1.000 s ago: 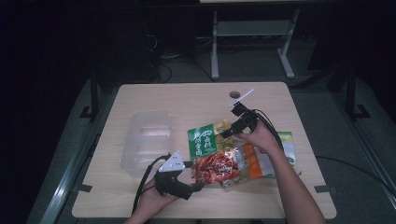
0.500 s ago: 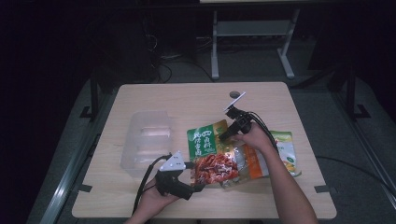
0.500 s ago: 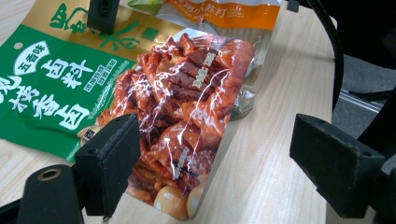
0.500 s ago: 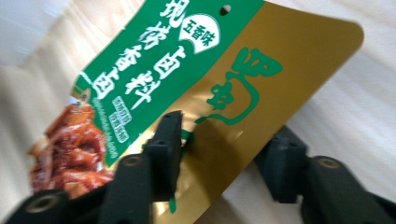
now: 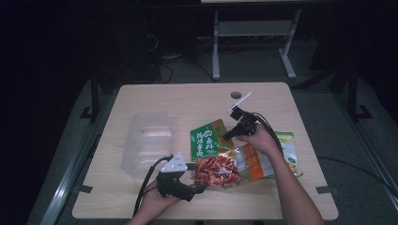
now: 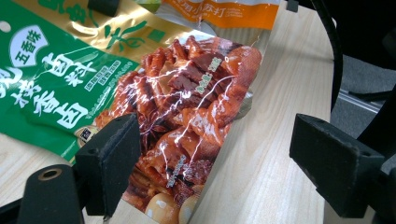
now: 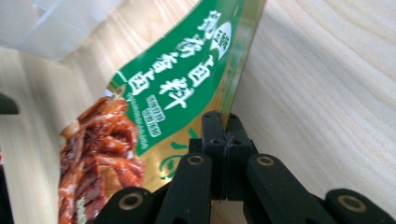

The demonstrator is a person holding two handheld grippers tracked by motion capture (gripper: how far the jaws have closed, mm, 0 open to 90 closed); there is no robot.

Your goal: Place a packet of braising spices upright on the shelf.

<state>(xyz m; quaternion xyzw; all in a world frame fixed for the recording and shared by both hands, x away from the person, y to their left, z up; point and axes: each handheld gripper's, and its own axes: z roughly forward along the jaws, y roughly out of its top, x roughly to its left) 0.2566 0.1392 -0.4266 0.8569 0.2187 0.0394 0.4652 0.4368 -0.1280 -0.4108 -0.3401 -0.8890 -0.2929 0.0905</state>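
Jaws on my left gripper (image 5: 199,184) are standing well apart at the near edge of the surface (image 5: 197,96), gripping nothing. In the left gripper view one pad is lying over the near corner of the braised-meat snack pouch (image 6: 182,116) and the other is hanging over bare wood beside the pouch's edge, so I am judging that this gripper is bracketing the near end without pressing on it.

Running away from me, the pouch (image 5: 213,152) is lying flat with its long axis pointing from the left gripper toward the far right: clear window of red meat at the near end, green and gold printed panel at the far end. An orange-banded packet (image 5: 260,164) is lying under it on the right, and a green-and-yellow one (image 5: 291,152) is peeking out past my right hand.

At the far end my right gripper (image 5: 229,136) is reaching down from the right. Its jaws have just been closing and are now together on the gold top edge of the pouch (image 7: 229,100), as the right gripper view is showing.

So I am treating the right hand as the holder. Farther left, just beside the pouch's green end, the clear plastic bin (image 5: 146,140) is sitting open-topped, and I am guessing any carry goes leftward, long axis trailing.
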